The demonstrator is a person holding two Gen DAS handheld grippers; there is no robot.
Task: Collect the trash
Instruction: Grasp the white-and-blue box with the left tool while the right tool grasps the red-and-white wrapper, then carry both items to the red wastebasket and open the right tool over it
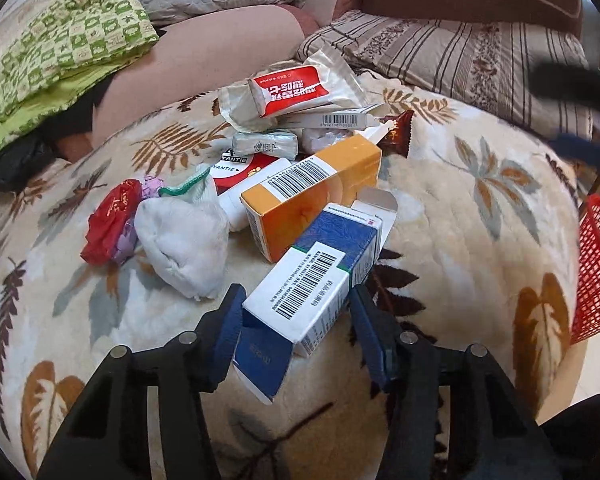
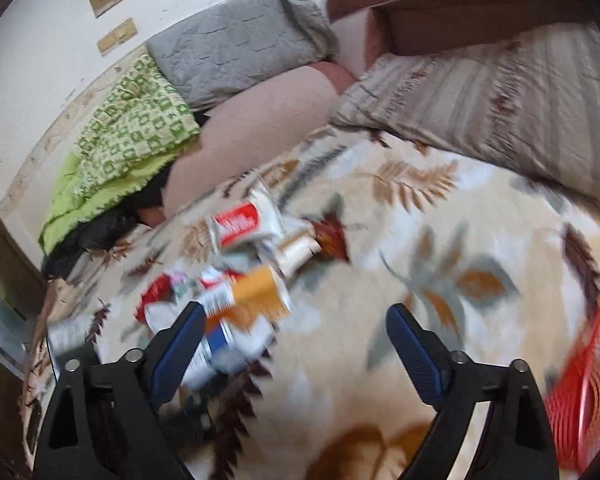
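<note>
Cardboard, light and crushable: blue-and-white medicine box lies nearest in the litter pile on the leaf-patterned blanket, between the left tool's spread fingers, ungripped; right tool released, empty; take its long sides gently.

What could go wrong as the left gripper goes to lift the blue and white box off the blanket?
The blue and white box lies skewed between the left gripper fingers with an end flap open, so it may twist or crush. The orange box leans on it and could tumble. The red basket sits well off to the side, a long carry.
</note>
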